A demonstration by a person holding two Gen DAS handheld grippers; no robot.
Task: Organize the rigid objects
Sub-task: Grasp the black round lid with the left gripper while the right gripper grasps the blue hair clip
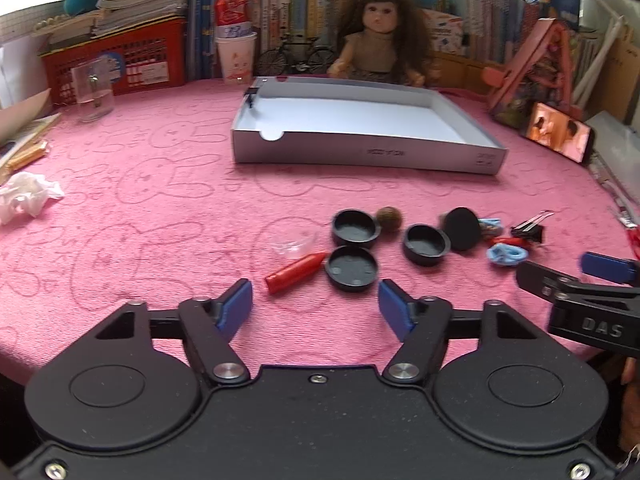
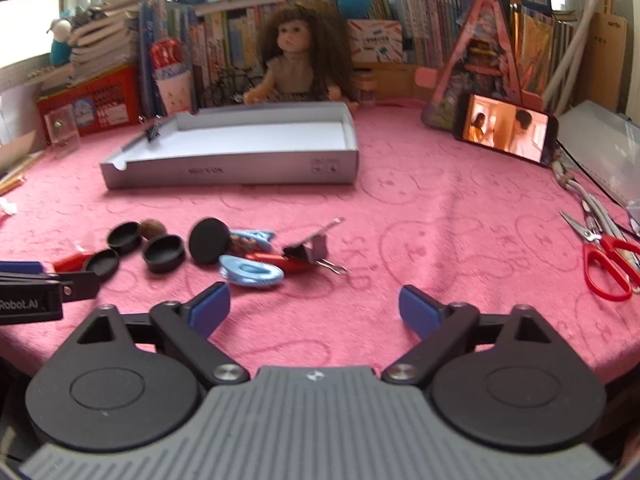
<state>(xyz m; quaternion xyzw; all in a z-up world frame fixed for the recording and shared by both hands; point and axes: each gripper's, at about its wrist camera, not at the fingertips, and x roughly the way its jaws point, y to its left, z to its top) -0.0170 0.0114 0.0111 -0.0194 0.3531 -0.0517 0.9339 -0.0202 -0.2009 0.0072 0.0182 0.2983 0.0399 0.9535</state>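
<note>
My left gripper [image 1: 315,300], spread and empty, hovers just short of the black cap [image 1: 351,267] at twelve o'clock, so I judge I'm reaching and must next close on it for the tray [image 1: 360,156].

The scissors [image 2: 608,256] are cut off by the right edge of the right wrist view. The box's [image 1: 360,156] printed label cannot be read (too small), and the bicycle model [image 2: 224,84] is blurred.
</note>
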